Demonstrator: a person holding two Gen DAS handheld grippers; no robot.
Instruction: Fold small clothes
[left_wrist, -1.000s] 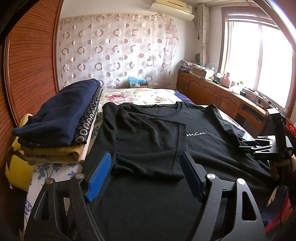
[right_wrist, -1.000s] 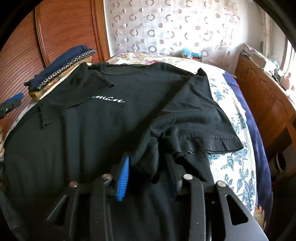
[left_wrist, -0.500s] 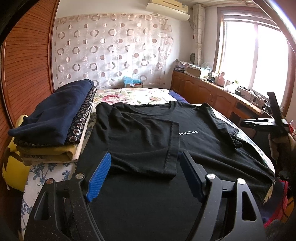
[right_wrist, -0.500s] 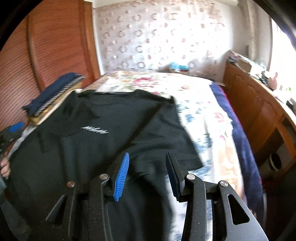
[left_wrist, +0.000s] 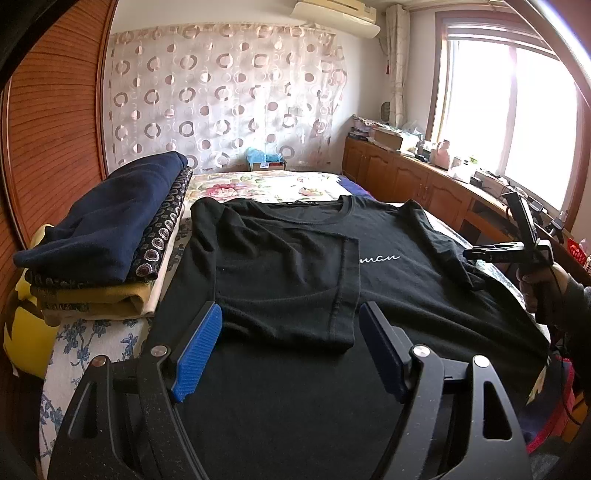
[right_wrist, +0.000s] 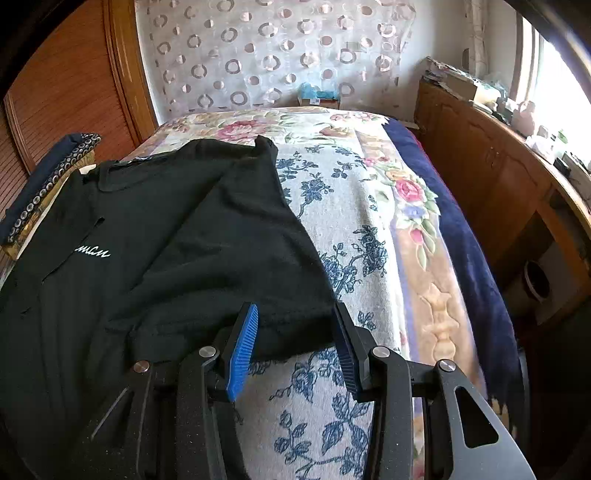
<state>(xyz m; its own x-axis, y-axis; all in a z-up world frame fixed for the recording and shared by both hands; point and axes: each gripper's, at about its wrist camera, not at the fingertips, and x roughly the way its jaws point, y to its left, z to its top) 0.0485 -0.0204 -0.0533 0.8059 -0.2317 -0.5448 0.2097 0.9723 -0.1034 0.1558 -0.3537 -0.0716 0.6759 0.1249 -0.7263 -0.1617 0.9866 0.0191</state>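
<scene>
Black T-shirt (left_wrist: 280, 280) spread on floral bed (right_wrist: 369, 229)

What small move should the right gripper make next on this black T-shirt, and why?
Probably ease the right gripper forward and close it on the right sleeve's hem. That sleeve lies spread on the floral bedspread, its hem between the parted pads but not pinched. The left sleeve is already folded over the black T-shirt's chest, beneath the open, empty left gripper.
</scene>
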